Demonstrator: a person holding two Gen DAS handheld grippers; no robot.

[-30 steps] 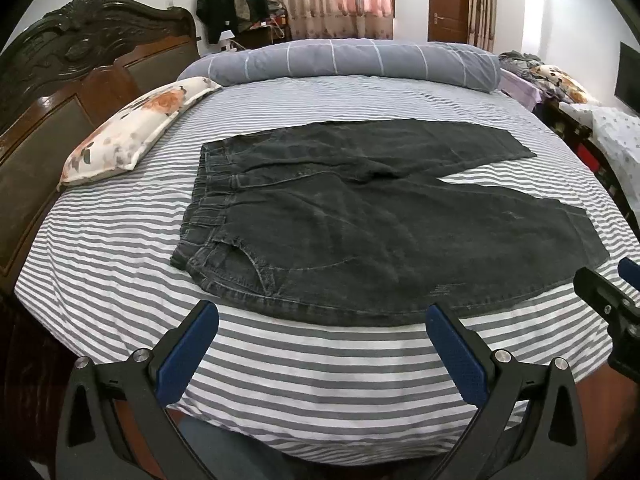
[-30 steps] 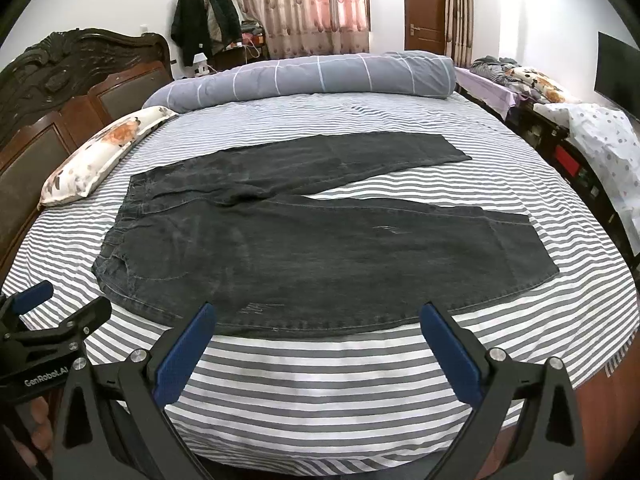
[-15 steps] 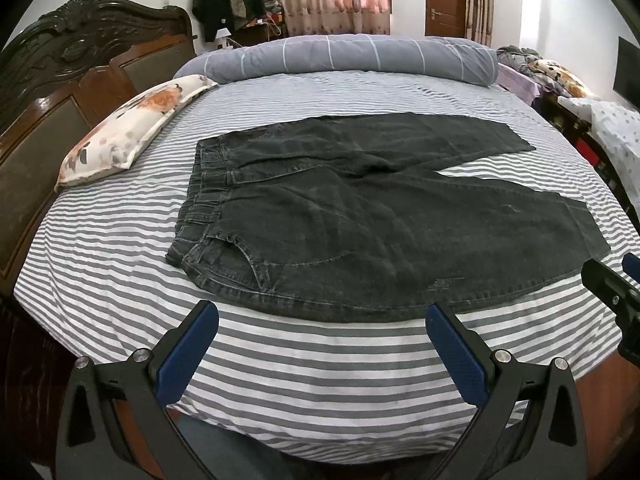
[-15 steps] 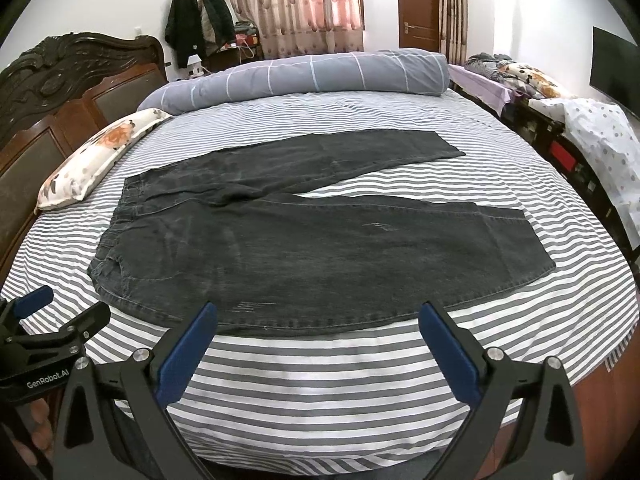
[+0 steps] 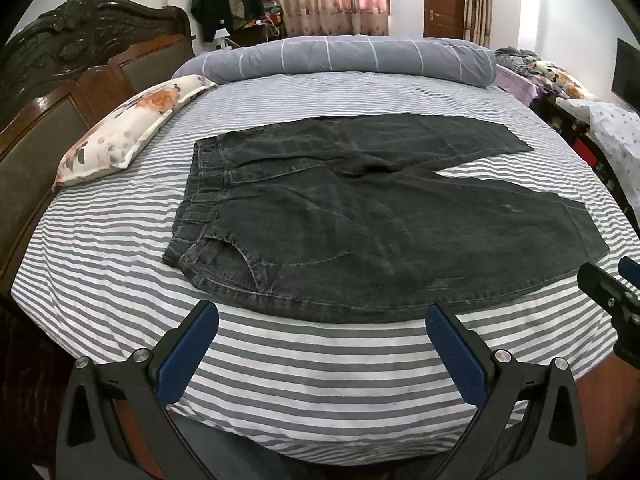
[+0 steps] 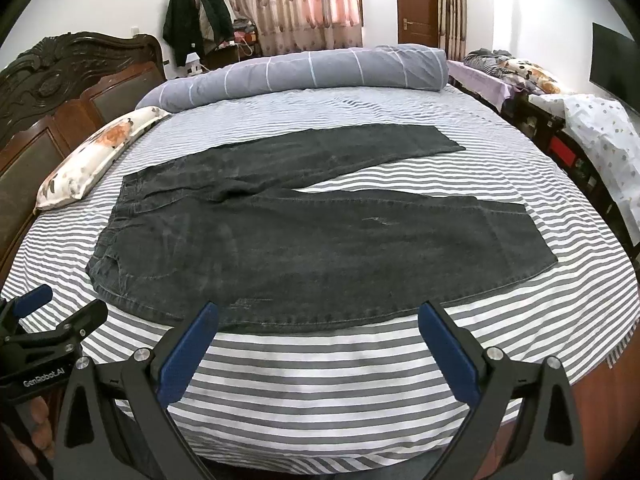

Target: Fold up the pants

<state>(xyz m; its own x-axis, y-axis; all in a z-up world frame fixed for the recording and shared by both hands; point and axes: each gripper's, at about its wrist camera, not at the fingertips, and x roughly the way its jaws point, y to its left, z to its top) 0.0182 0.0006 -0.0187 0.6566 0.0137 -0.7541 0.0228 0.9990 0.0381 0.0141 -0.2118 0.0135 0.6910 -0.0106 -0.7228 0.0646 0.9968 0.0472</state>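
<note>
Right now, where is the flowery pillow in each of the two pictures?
Left wrist view: the floral pillow lies at upper left on the striped bed sheet, left of the pants waistband, beside the wooden headboard.
Right wrist view: the same pillow sits at far left, beyond the waistband.
Shared landmark: the rolled grey duvet lies across the far side of the bed in both views, its left end by the pillow.

Both cams sit low at the near edge of the bed [image 5: 120, 248], facing across it toward the rolled duvet [image 5: 340, 56] and curtains [image 6: 308, 0]. Left wrist cam is nearer the waistband end of the pants [image 5: 360, 224], right wrist cam further toward the leg ends. Both views share pants, pillow [image 6: 92, 156], headboard [image 5: 80, 52]. Each sees the other tool at frame edge: right tool [image 5: 612, 284], left tool [image 6: 56, 308].
</note>
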